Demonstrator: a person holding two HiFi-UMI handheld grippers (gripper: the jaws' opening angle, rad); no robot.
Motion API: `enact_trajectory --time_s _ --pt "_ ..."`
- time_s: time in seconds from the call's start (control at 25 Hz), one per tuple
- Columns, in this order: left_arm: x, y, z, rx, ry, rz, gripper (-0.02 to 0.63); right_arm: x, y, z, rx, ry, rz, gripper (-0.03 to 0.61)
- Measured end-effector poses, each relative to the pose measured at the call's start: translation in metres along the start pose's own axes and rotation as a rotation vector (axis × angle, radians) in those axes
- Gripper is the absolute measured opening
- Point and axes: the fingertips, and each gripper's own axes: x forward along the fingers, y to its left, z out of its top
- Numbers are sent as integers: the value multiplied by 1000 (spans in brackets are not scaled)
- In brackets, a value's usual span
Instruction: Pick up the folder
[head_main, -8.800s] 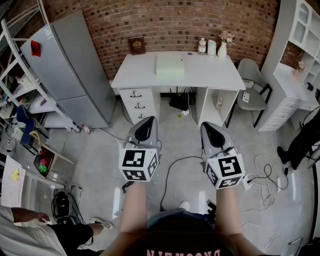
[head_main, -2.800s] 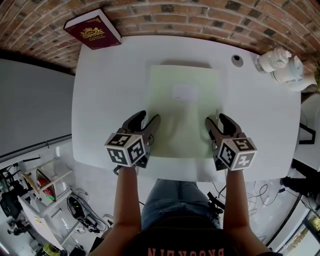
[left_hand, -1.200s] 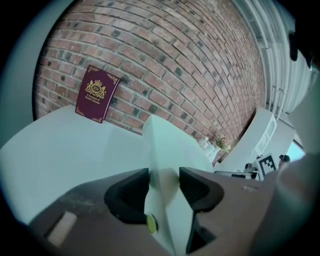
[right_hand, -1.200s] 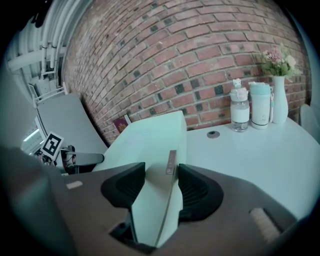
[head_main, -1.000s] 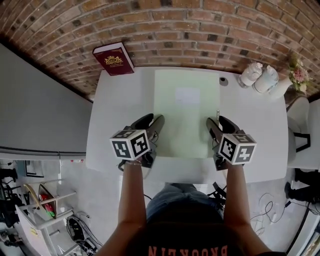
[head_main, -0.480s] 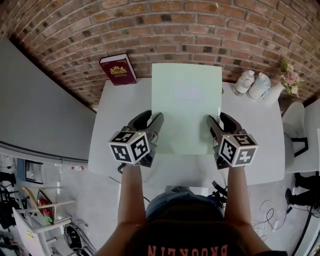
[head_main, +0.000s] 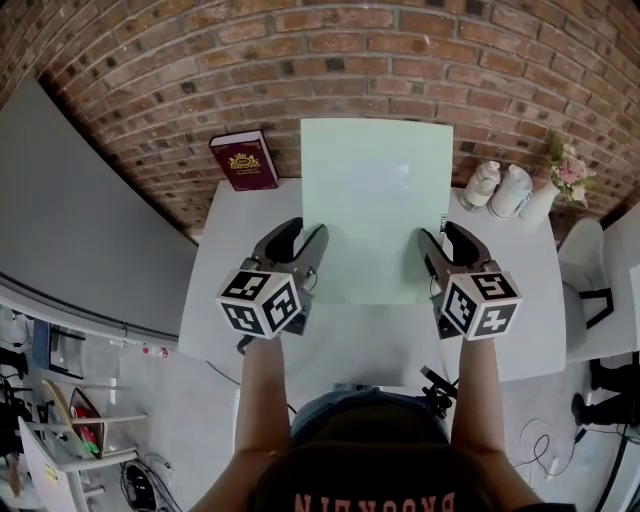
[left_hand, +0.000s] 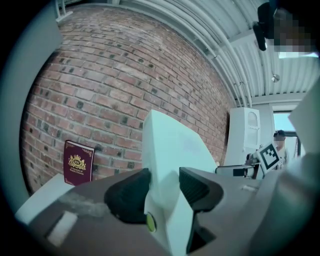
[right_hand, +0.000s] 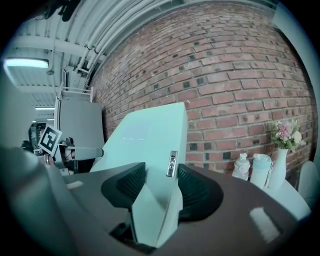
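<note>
Nearest us, our left gripper (head_main: 308, 236) is clamped on the folder (head_main: 375, 200) at its 9 o'clock edge and our right gripper (head_main: 441, 236) at its 3 o'clock edge, both sets of jaws pinching the pale green cover. The folder hangs between them, tilted up and seemingly clear of the white table (head_main: 222, 285), so we judge the pick-up essentially done. Beyond, at 11 o'clock, a red book (head_main: 243, 160) leans against the brick wall (head_main: 180, 70).
</note>
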Motion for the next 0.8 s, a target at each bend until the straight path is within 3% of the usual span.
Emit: enact_trajectory --time_s 0.28,0.8 --pt "-8 -12 35 90 -108 -21 198 -11 7 37 -84 -115 6 199" --pt "-23 -32 73 220 -223 -18 198 -33 17 73 -157 -247 7 196"
